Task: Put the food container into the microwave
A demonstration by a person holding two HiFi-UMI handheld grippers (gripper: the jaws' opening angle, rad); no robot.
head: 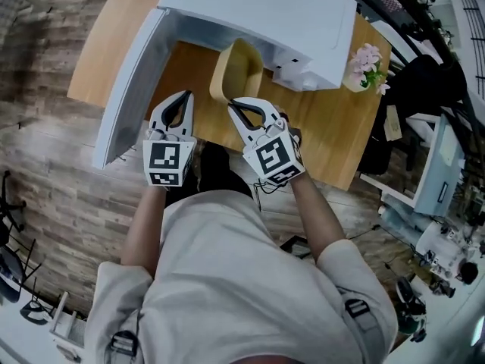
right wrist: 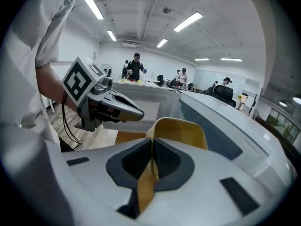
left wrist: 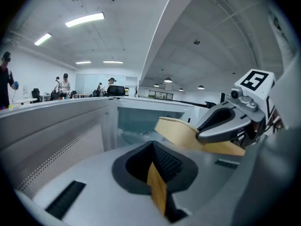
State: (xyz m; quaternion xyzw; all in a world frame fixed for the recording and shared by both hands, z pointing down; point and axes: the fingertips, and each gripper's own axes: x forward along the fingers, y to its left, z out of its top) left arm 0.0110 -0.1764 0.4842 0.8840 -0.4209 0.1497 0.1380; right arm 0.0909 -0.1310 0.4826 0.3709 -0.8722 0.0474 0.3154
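though vague from the head, plain in right gripper view: right gripper [right wrist: 152, 147] clenched on food container [right wrist: 183, 131] rim, just beyond fingertips [right wrist: 165, 155] at microwave [head: 258, 14] mouth. left gripper [left wrist: 153, 147] closed, empty. container bottom hidden behind fingers.

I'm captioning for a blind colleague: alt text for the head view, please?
The right tool grips a tan food container by its rim at the open white microwave on a wooden table; the left tool is beside it, shut.
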